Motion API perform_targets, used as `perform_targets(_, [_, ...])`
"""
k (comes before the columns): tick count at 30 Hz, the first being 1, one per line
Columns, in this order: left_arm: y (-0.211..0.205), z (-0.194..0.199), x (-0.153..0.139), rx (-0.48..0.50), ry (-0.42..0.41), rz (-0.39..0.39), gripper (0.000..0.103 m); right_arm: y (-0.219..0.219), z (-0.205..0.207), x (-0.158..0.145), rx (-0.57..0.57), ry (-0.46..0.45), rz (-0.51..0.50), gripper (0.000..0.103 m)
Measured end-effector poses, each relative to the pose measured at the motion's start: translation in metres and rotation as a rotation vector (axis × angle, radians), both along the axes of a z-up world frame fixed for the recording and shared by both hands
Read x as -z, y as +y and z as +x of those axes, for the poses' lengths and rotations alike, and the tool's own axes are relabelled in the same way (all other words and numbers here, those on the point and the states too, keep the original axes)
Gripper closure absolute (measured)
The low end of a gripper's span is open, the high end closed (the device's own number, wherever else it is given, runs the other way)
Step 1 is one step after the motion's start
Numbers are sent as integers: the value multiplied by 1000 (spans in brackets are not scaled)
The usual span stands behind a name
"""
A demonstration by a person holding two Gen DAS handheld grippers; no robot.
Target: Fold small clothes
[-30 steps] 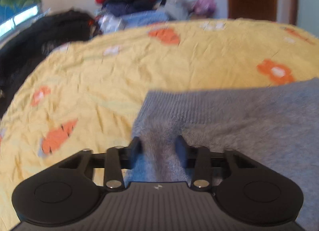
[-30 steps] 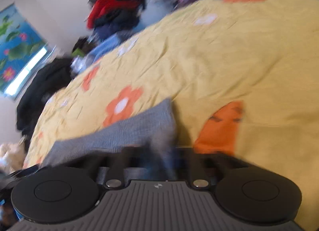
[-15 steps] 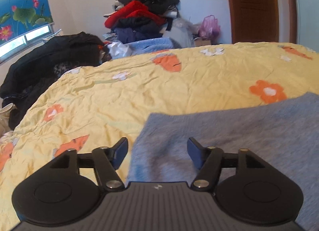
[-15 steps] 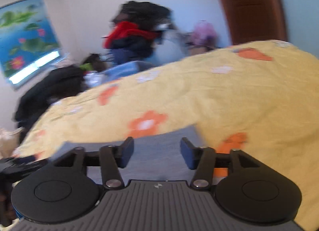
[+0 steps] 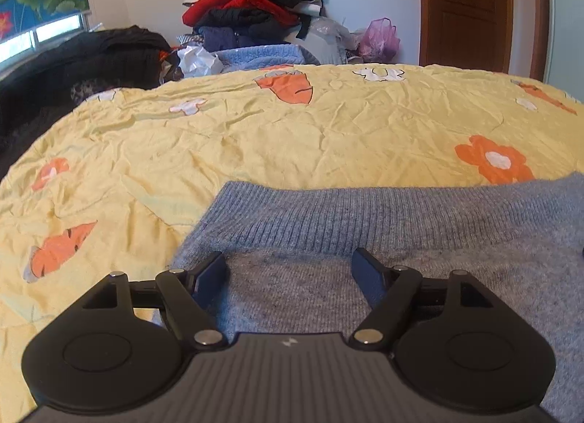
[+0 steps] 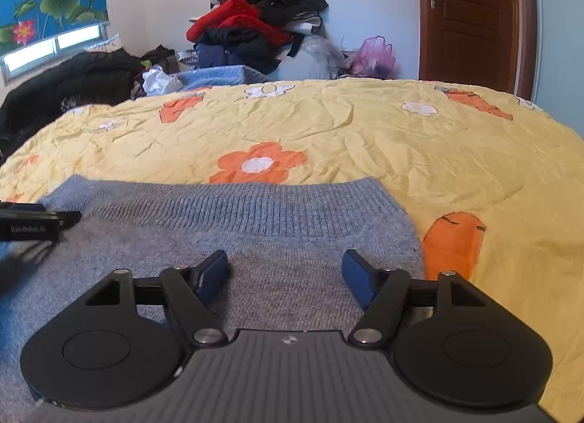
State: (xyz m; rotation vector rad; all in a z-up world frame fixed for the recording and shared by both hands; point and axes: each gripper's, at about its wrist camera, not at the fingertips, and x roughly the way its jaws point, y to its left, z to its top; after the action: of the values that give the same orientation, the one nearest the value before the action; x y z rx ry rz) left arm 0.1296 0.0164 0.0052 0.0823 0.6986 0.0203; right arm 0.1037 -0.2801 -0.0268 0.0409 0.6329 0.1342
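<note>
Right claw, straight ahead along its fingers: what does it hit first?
Most likely the grey sweater. The right claw points down and forward over it, its jaws having just been opening with nothing clamped between them. The ribbed hem lies directly ahead, then the yellow bedspread. Depth is unclear from this view.

Home bedroom, bed under yellow flowered quilt (image 5: 292,138), heaped clothes (image 5: 255,18) by wall, wooden door (image 5: 467,7)
</note>
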Motion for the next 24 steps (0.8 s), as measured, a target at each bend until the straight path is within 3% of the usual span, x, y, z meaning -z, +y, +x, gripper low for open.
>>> perform_targets(2, [-1, -1, 0, 2, -2, 3, 26, 8, 2, 0, -16, 7, -33, 22])
perform_targets(6, [1, 0, 0, 3, -1, 4, 26, 13, 2, -8, 11, 6, -47, 24])
perform_targets(8, [1, 0, 0, 5, -1, 5, 26, 18, -3, -18, 49, -2, -27, 23])
perform_targets(10, [0, 0, 0, 3, -2, 7, 26, 27, -10, -25, 13, -26, -6, 21])
perform_targets(14, [0, 0, 0, 5, -2, 7, 26, 44, -4, -15, -20, 7, -155, 19])
perform_targets(18, [-1, 0, -1, 5, -3, 4, 26, 20, -2, -3, -2, 16, -49, 13])
perform_targets(24, [5, -10, -8, -3, -32, 10, 24, 24, -2, -1, -15, 21, -67, 9])
